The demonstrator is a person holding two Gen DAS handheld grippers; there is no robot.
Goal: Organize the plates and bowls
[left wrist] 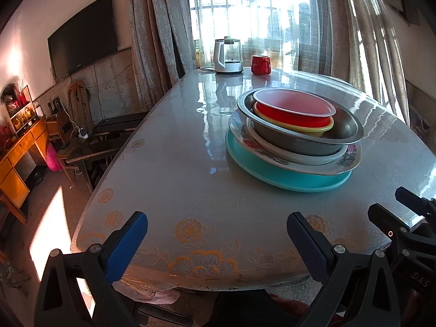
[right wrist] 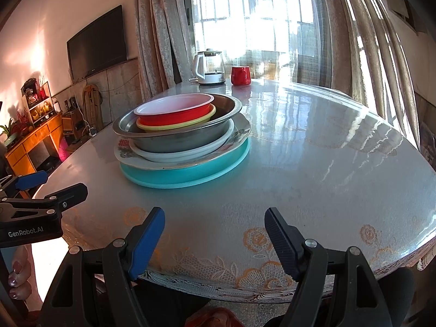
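Note:
One stack of dishes stands on the table. From the bottom: a teal plate (left wrist: 283, 175) (right wrist: 179, 175), a floral plate (left wrist: 346, 160) (right wrist: 122, 150), a white dish (left wrist: 313, 158) (right wrist: 174, 155), a steel basin (left wrist: 299, 141) (right wrist: 177, 139), a yellow bowl (left wrist: 313, 130) (right wrist: 174, 127) and a red bowl (left wrist: 297, 109) (right wrist: 174, 111) with a white inside. My left gripper (left wrist: 218, 234) is open and empty at the table's near edge, short of the stack. My right gripper (right wrist: 215, 234) is open and empty at the near edge, right of the stack.
A glass kettle (left wrist: 228, 54) (right wrist: 208, 66) and a red mug (left wrist: 260, 64) (right wrist: 241, 75) stand at the table's far end by the window. The table (left wrist: 169, 179) (right wrist: 313, 163) has a glossy lace-print cover. Chairs and a wooden cabinet (left wrist: 19, 150) are left.

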